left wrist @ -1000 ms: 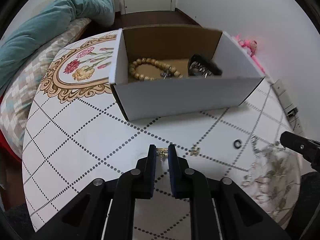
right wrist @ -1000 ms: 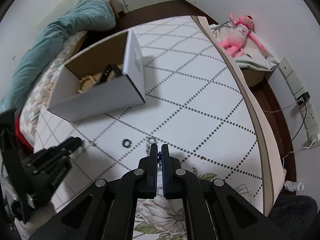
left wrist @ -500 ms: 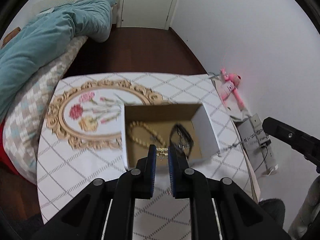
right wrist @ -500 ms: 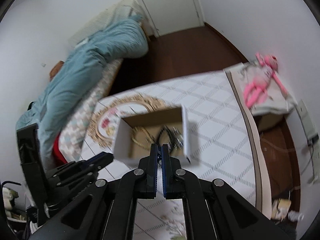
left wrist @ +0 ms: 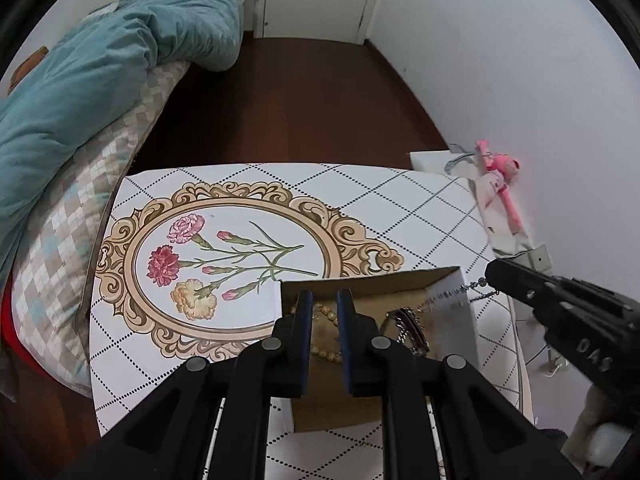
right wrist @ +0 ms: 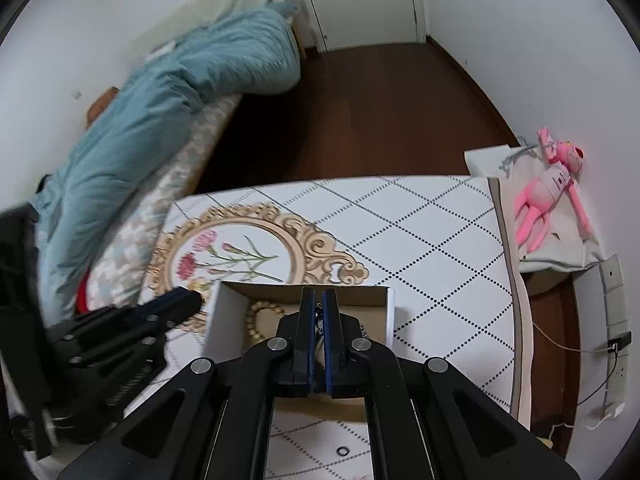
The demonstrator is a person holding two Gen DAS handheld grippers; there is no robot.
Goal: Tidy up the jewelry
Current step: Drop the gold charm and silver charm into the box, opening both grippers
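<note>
Both hand-held grippers have risen above the box (left wrist: 452,280): left hand-held gripper (left wrist: 323,300) now released and empty, right hand-held gripper (right wrist: 319,300) clenched on a silver chain (left wrist: 460,290).

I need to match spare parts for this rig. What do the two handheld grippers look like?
Both the left gripper and right gripper are matte black plastic with silver pivot screws and blue-padded fingers. The right gripper's side carries pale embossed lettering.
</note>
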